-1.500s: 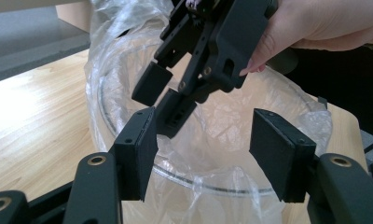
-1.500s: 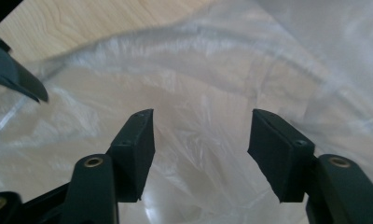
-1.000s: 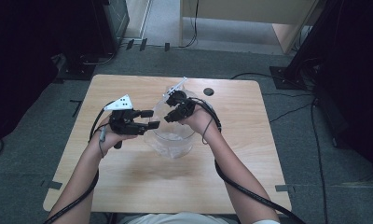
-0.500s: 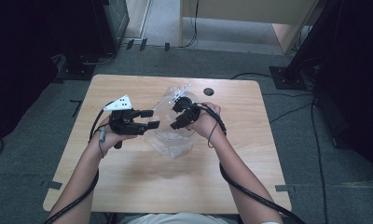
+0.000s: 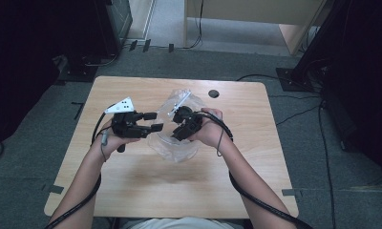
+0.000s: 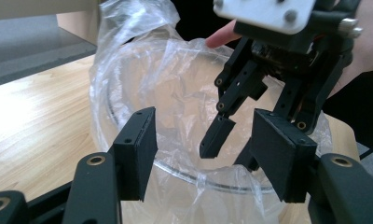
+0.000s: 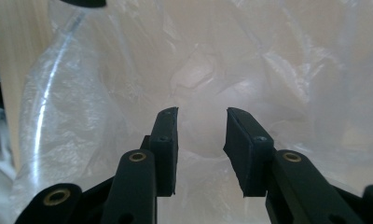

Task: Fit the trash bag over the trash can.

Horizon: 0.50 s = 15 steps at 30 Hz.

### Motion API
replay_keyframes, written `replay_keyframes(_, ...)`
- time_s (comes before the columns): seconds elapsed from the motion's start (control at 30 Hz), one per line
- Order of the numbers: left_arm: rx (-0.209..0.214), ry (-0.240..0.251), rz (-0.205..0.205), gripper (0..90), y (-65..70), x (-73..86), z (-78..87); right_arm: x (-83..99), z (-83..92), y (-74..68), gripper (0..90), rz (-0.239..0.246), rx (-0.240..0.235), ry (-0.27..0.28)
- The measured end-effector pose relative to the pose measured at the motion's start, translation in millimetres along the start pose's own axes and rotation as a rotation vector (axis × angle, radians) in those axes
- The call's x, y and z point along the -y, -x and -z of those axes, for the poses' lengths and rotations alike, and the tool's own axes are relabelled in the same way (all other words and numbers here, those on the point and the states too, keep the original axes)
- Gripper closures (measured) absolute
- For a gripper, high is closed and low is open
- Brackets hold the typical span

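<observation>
clear plastic bag (image 5: 175, 102) lining a clear round bowl (image 6: 128, 121), sitting near the middle of the tabletop (image 5: 132, 191), toward its far edge, likely for tucking the film in. right gripper (image 5: 182, 125) dipping inside, jaws having just been opening, part-open, gripping nothing. left gripper (image 5: 151, 121) waiting wide open just beside the rim, touching nothing.

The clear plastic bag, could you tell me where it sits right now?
In the high view the plastic bag lines a clear bowl mid-table, between the left gripper and right gripper.
</observation>
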<state>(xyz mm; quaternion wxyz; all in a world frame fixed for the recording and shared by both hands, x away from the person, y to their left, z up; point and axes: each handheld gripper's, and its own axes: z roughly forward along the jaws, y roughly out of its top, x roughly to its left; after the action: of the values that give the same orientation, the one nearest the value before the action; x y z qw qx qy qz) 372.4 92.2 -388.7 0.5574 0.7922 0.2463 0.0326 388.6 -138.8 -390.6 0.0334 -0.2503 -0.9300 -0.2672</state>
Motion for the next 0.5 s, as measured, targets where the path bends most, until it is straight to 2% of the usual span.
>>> replay_keyframes(0.07,0.003,0.003,0.002,40.3,-0.5,0.3,0.5,1.1,-3.9,2.5,51.6,-0.01,-0.041,0.002)
replay_keyframes(0.1,0.002,0.006,0.006,40.3,-0.8,0.6,0.7,1.6,-6.5,3.7,48.3,-0.012,-0.056,-0.005)
replay_keyframes(0.17,0.005,0.011,0.012,40.3,-1.6,1.0,1.1,2.2,-9.4,4.9,54.1,-0.008,-0.044,-0.027)
replay_keyframes(0.23,0.004,0.015,0.019,40.3,-2.2,1.4,1.6,0.5,-4.5,6.2,58.7,0.015,0.002,-0.003)
replay_keyframes(0.37,0.001,0.016,0.022,40.1,-2.6,1.3,1.7,-11.3,21.1,13.1,60.2,-0.042,0.031,0.076)
replay_keyframes(0.43,-0.001,0.014,0.024,40.1,-2.9,1.0,1.8,-20.2,31.6,14.0,60.2,-0.047,0.071,0.08)
replay_keyframes(0.5,-0.003,0.015,0.032,40.1,-3.5,0.7,1.8,-31.1,34.7,13.3,60.7,-0.048,0.07,0.094)
